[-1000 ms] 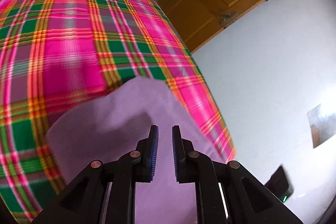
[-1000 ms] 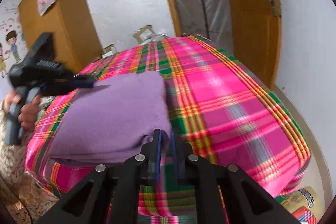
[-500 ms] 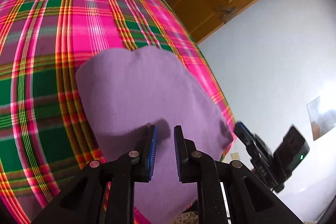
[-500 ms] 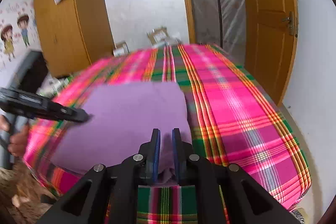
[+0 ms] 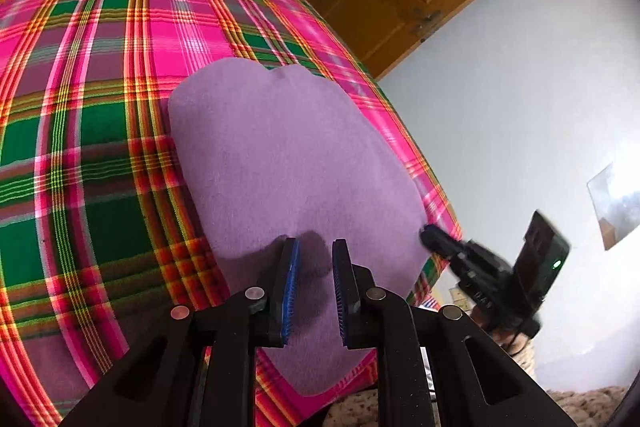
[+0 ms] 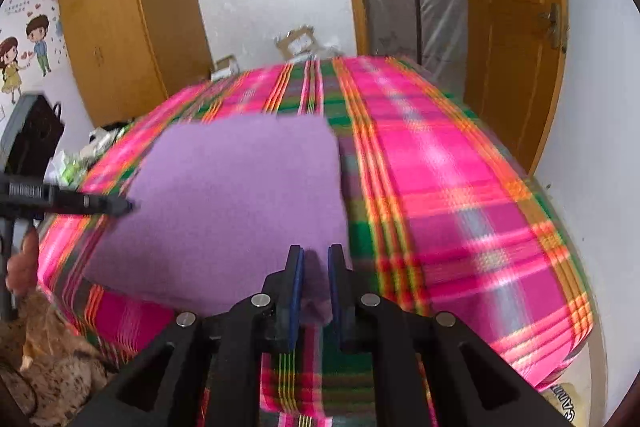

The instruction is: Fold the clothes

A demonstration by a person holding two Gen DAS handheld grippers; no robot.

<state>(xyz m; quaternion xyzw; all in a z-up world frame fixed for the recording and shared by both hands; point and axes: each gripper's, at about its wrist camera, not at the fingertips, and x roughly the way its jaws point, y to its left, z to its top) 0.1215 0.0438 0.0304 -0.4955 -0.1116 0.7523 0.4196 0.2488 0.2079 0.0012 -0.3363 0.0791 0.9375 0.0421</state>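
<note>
On a bed with a pink and green plaid cover lies a folded purple cloth. Left hand-held gripper hovers released above it; right hand-held gripper is opening around its corner.

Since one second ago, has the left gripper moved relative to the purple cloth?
Yes. The left gripper has drawn back toward the purple cloth's near edge; more plaid bedcover shows around it.

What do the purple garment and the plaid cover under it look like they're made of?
Purple garment: looks like fleece or brushed knit, with a matte, slightly fuzzy surface, no visible weave and soft rounded edges. Plaid cover: seems a thin woven cloth, with fine thread lines showing in the stripes, lying flat and smooth. Exact fibre can't be told for either.
</note>
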